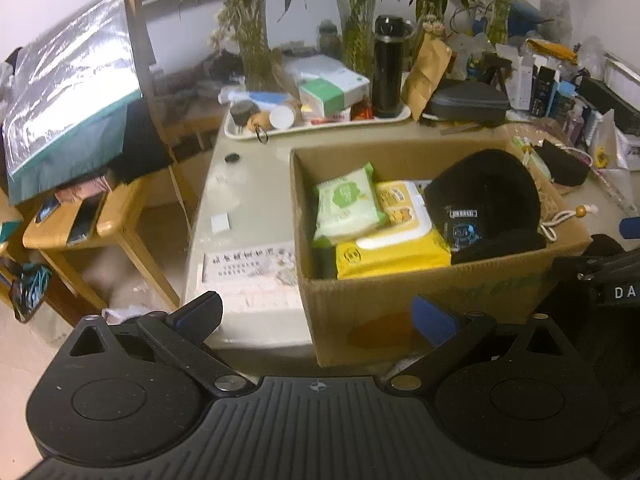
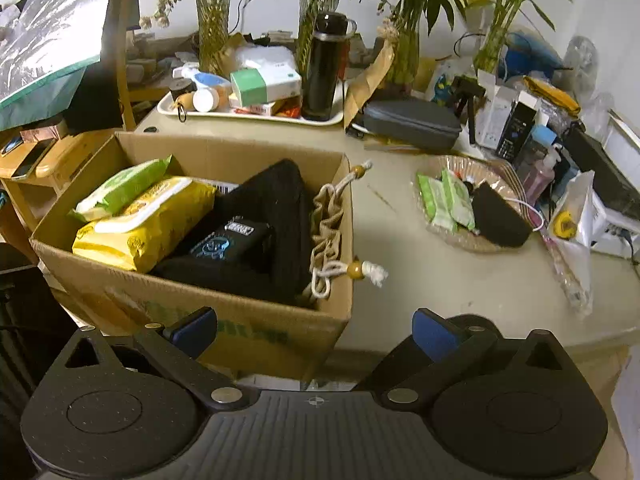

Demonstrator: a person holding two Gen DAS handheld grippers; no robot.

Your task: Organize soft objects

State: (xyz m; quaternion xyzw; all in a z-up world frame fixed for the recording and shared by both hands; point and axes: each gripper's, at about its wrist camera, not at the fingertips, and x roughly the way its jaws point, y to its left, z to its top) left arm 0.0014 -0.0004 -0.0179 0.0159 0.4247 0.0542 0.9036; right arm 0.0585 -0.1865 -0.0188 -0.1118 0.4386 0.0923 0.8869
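The left wrist view alone shows the bare left part of the tabletop (image 1: 248, 184), with a printed paper sheet (image 1: 250, 266) near the lower middle of the frame, and a wooden chair (image 1: 80, 216) at the left carrying a phone. The right wrist view alone shows the open stretch of tabletop at the right of the frame and a woven basket (image 2: 444, 236) there, holding small green packets (image 2: 444, 200) and a black pouch (image 2: 500, 220).

Both views show the cardboard box (image 1: 400, 320) standing on the tabletop. Inside it lie a green wipes pack (image 1: 348, 204) on top of a yellow wipes pack (image 1: 392, 248), and beside them a black knit hat (image 1: 484, 196) with a printed label. A beige drawstring bag (image 2: 328, 216) is tucked against the box's right wall in the right wrist view, its beaded cords hanging over the rim.

Behind the box, a white tray (image 1: 320, 128) carries a black thermos (image 1: 387, 68), small boxes and bottles; a grey zip case (image 2: 412, 124) lies to its right, and vases of bamboo stems (image 2: 404, 20) line the upper edge. Cartons and bottles crowd the far right.

The left gripper (image 1: 316, 312) hangs before the box's near wall, jaws spread wide with nothing between them. The right gripper (image 2: 316, 334) sits low at the box's near right corner, its jaws also wide apart and holding nothing; the corner appears between the blue pads (image 2: 434, 334), though whether they touch it I cannot tell.
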